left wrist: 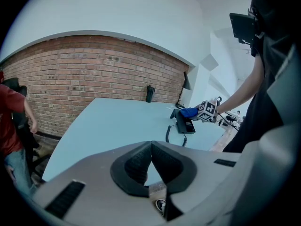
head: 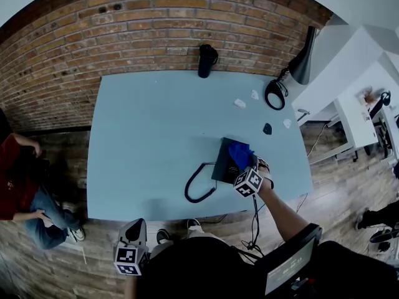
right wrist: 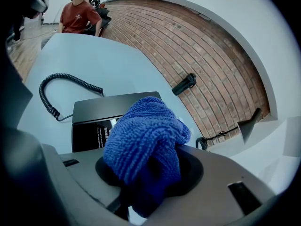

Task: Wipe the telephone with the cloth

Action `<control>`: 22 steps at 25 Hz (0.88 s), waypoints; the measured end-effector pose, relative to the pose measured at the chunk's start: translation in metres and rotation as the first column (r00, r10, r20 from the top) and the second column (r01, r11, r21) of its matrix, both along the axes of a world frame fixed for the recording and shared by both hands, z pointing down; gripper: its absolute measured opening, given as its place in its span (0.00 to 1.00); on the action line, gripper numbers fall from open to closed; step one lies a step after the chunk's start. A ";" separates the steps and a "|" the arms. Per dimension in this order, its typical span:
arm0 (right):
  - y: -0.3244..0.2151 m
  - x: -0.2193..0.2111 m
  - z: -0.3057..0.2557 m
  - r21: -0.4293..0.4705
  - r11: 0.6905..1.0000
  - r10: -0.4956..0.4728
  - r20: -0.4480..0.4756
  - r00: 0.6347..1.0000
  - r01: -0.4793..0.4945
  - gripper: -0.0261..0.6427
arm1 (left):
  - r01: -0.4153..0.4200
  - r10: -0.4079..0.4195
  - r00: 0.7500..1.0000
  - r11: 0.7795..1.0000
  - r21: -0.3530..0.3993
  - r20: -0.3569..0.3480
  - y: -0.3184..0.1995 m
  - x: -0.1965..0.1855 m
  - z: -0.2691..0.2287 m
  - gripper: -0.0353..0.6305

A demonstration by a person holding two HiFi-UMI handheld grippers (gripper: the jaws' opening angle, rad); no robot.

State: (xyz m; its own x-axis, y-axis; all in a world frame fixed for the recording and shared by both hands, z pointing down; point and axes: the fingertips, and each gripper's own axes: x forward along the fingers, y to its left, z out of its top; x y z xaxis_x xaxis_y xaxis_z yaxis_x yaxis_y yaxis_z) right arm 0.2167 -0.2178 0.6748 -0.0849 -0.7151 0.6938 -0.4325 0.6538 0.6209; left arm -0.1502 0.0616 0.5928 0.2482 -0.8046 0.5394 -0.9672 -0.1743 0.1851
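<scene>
Telephone [head: 223, 162], black and flat, lay near the front right edge of the desk [head: 149, 129], with its coiled cord [head: 198, 185] looping off to the left. The right gripper [right wrist: 148, 175] had its jaws clenched on the bunched blue cloth [right wrist: 143, 135], held over the telephone's right side. Wiping looked under way, but nothing showed how much of the surface was done, and most of it probably remained. The left gripper [left wrist: 150, 160] hung off the desk's near edge, its jaws pressed together on nothing. The wad hid its own underside, so contact with the telephone was uncertain, and no handset could be told apart from the body.
</scene>
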 end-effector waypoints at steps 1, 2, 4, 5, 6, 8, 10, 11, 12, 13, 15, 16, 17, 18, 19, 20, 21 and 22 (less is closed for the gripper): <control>0.001 -0.001 0.000 0.002 1.000 0.000 0.001 1.000 0.000 0.31 | 0.000 0.000 1.000 1.000 0.000 0.000 0.001 0.000 0.000 0.09; 0.002 -0.001 0.001 0.003 1.000 -0.001 0.002 1.000 0.001 0.31 | 0.001 -0.001 1.000 1.000 0.000 0.001 0.001 0.000 0.000 0.09; 0.003 -0.002 0.002 0.002 1.000 -0.004 0.001 1.000 0.004 0.31 | 0.004 -0.004 1.000 1.000 0.000 0.003 0.002 0.000 0.000 0.09; 0.004 -0.002 0.002 0.002 1.000 -0.004 0.002 1.000 0.004 0.31 | 0.005 -0.005 1.000 1.000 0.000 0.002 0.002 0.001 0.000 0.09; 0.005 -0.001 0.002 0.003 1.000 -0.003 0.004 1.000 0.003 0.31 | 0.004 -0.004 1.000 1.000 -0.001 0.001 0.002 0.002 0.000 0.09; 0.007 0.000 0.001 0.007 1.000 0.001 0.006 1.000 -0.001 0.31 | -0.001 0.001 1.000 1.000 0.000 -0.001 0.002 0.004 0.000 0.09; 0.010 0.000 0.004 0.004 1.000 0.006 0.003 1.000 -0.007 0.31 | -0.003 0.003 1.000 1.000 0.002 -0.001 0.001 0.004 0.000 0.09; 0.011 -0.002 0.005 0.002 1.000 0.008 0.003 1.000 -0.008 0.31 | -0.002 0.002 1.000 1.000 0.002 0.000 0.001 0.002 -0.001 0.09; 0.012 -0.003 0.007 0.002 1.000 0.008 0.002 1.000 -0.008 0.31 | -0.002 0.002 1.000 1.000 0.003 0.000 0.001 0.002 -0.001 0.09; 0.014 -0.004 0.008 0.002 1.000 0.007 0.000 1.000 -0.007 0.31 | -0.001 0.001 1.000 1.000 0.004 0.000 0.001 0.001 -0.001 0.09; 0.015 -0.003 0.009 0.003 1.000 0.003 -0.005 1.000 -0.003 0.31 | -0.002 0.002 1.000 1.000 0.007 0.000 0.000 0.002 -0.002 0.09; 0.016 -0.003 0.009 0.003 1.000 0.001 -0.006 1.000 -0.001 0.31 | -0.004 0.004 1.000 1.000 0.008 0.000 -0.001 0.003 -0.002 0.09; 0.017 -0.002 0.009 0.002 1.000 0.000 -0.007 1.000 0.000 0.31 | -0.006 0.006 1.000 1.000 0.010 0.000 -0.001 0.004 -0.002 0.09; 0.018 -0.002 0.009 0.002 1.000 0.001 -0.006 1.000 -0.001 0.31 | -0.009 0.009 1.000 1.000 0.011 0.001 -0.002 0.004 -0.002 0.09; 0.019 -0.002 0.009 0.002 1.000 0.003 -0.004 1.000 -0.003 0.31 | -0.011 0.011 1.000 1.000 0.012 0.002 -0.003 0.003 -0.003 0.09; 0.019 -0.004 0.010 0.003 1.000 0.004 -0.002 1.000 -0.004 0.31 | -0.011 0.011 1.000 1.000 0.014 0.003 -0.003 0.002 -0.003 0.09; 0.020 -0.006 0.011 0.003 1.000 0.003 0.000 1.000 -0.003 0.31 | -0.009 0.009 1.000 1.000 0.014 0.004 -0.003 0.000 -0.004 0.09; 0.021 -0.007 0.012 0.003 1.000 0.002 0.000 1.000 -0.002 0.31 | -0.007 0.007 1.000 1.000 0.014 0.005 -0.003 0.000 -0.004 0.09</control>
